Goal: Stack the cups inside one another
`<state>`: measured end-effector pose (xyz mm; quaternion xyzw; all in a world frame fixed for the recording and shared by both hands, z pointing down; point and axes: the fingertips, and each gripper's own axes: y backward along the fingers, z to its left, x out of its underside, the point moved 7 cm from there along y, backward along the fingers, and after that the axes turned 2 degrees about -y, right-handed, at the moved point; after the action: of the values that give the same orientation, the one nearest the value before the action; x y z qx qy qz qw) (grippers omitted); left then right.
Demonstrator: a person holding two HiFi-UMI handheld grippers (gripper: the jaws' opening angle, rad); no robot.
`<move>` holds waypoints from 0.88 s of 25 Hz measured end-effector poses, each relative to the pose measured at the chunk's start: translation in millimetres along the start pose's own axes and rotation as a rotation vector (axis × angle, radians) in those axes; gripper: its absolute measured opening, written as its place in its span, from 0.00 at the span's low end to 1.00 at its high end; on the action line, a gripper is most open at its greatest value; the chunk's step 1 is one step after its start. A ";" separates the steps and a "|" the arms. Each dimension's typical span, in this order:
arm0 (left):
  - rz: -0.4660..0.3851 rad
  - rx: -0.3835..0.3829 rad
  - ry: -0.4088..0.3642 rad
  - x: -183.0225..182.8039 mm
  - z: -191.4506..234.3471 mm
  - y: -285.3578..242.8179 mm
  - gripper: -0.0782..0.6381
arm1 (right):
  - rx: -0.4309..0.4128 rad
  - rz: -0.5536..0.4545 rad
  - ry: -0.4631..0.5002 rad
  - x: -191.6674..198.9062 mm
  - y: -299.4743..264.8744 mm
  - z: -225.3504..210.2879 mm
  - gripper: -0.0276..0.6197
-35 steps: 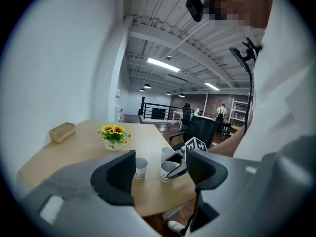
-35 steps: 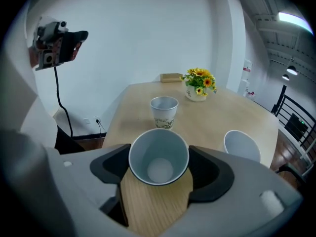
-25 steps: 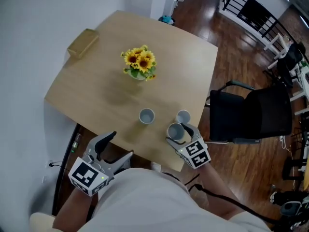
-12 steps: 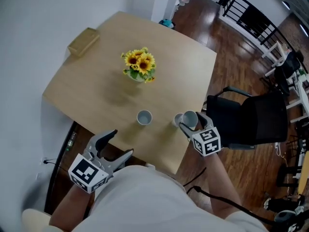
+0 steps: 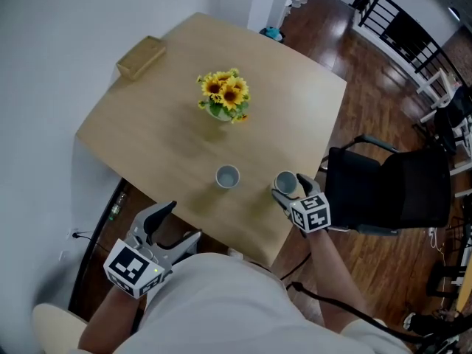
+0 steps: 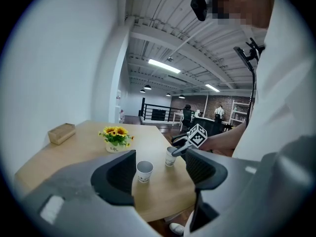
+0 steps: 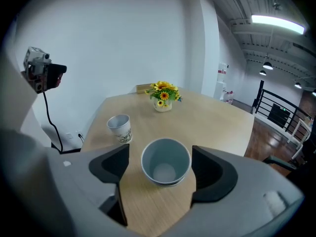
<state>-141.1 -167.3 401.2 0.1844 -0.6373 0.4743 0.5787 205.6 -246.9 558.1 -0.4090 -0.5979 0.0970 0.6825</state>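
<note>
Bare desk stretches wide between the sunflower pot and the left cup, free to pass through (the right cup stands near the desk's edge, the black chair beyond it), while the box sits in the far corner.

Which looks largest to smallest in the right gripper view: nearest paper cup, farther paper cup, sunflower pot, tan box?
Largest: nearest white paper cup, magnified by closeness.
Next: yellow sunflower pot and farther white paper cup, about alike.
Smallest: tan rectangular box.
</note>
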 end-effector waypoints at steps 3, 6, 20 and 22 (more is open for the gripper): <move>0.007 -0.009 0.002 0.7 -3.7 0.2 0.56 | 0.001 -0.008 0.006 -5.3 7.1 3.0 0.67; 0.008 -0.012 0.004 -0.3 -6.1 0.2 0.56 | 0.009 -0.044 0.031 -17.8 22.2 10.1 0.67; -0.025 0.018 0.010 4.5 9.6 19.9 0.60 | -0.157 -0.074 0.124 -57.8 -16.5 124.9 0.67; -0.022 0.002 0.008 8.4 18.9 29.8 0.61 | -0.145 -0.050 0.123 -58.9 -44.5 130.2 0.68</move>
<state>-177.3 -165.8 399.4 0.1898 -0.6326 0.4693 0.5861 57.4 -254.8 538.3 -0.4476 -0.5702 0.0109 0.6888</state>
